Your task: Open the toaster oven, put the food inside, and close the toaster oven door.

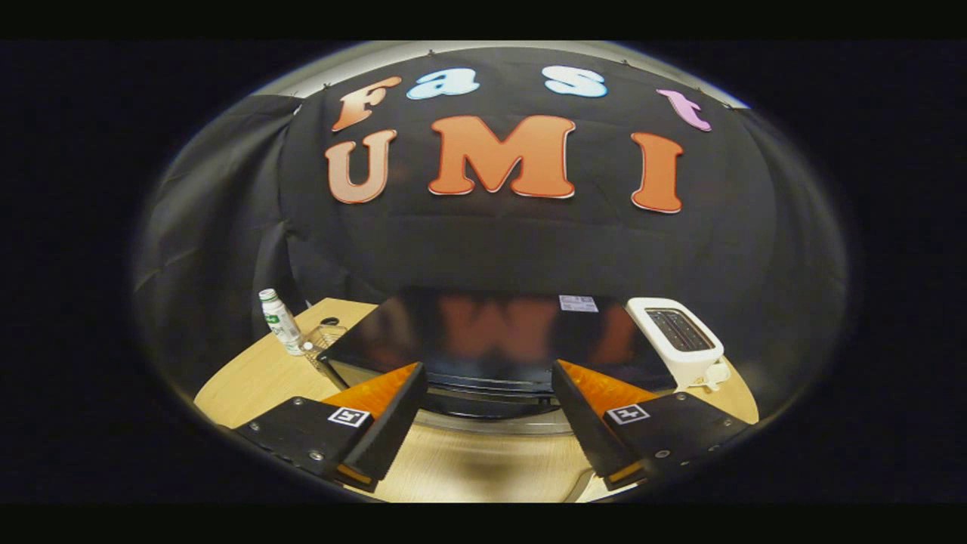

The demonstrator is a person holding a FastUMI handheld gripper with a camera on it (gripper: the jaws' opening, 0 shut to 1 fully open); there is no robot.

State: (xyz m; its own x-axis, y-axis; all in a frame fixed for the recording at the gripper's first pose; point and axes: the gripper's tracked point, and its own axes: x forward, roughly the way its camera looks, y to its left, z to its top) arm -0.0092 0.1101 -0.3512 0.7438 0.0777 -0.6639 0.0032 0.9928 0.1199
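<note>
A black toaster oven (491, 340) with a glossy top stands on the wooden table (249, 385), just ahead of my fingers and seen from above. Its front top edge with a curved handle bar (491, 408) lies between my fingertips. My gripper (487, 370) is open, its fingers wide apart with nothing held between them. Whether the door is open or closed is hidden from this angle. No food is visible.
A white slot toaster (680, 340) stands right of the oven. To the left, a small white bottle with a green label (279, 321) stands next to a wire basket (325, 340). Black cloth walls the booth behind.
</note>
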